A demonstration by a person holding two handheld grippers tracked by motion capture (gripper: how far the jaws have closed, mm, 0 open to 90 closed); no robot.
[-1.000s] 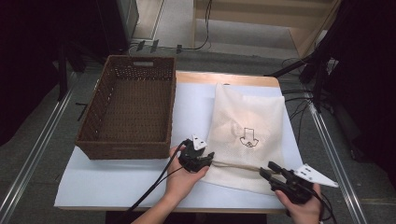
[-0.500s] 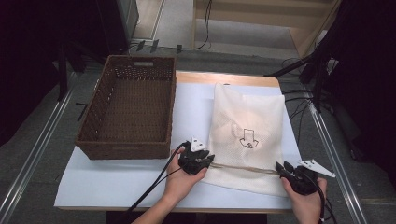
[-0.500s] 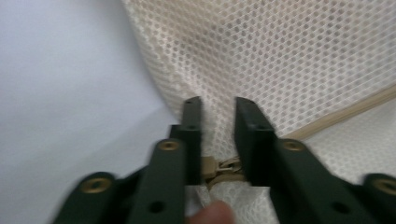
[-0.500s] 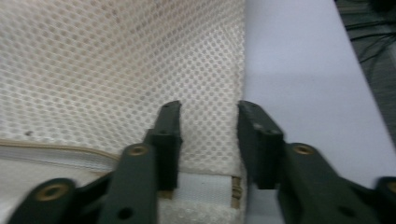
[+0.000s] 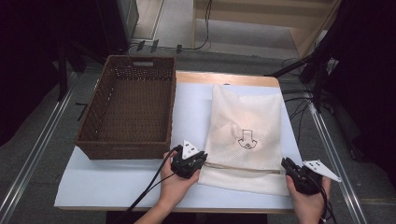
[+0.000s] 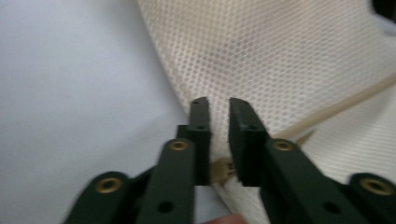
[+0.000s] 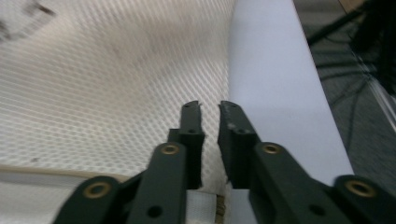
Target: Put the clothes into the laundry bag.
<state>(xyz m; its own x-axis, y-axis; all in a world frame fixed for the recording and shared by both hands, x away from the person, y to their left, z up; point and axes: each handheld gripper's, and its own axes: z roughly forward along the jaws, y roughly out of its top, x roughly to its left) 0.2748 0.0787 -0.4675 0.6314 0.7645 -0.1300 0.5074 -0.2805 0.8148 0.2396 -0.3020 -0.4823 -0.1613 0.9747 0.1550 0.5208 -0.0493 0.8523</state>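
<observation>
The mesh drawstring bag (image 5: 245, 140) lies flat on the tabletop (image 5: 116, 182), right of the wicker basket (image 5: 128, 109); it's light, limp cloth that will sag, so I take it at the near corners by the drawstring (image 5: 243, 169). My left gripper (image 5: 200, 161) has just been closing, now nipping the cord end at the left edge. My right gripper (image 5: 286, 164) has likewise just closed, clenched on the right edge.

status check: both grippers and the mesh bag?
Left gripper and right gripper just closed on opposite edges of the cream mesh drawstring bag. Bag flat on white sheet. Nothing in the way.
</observation>
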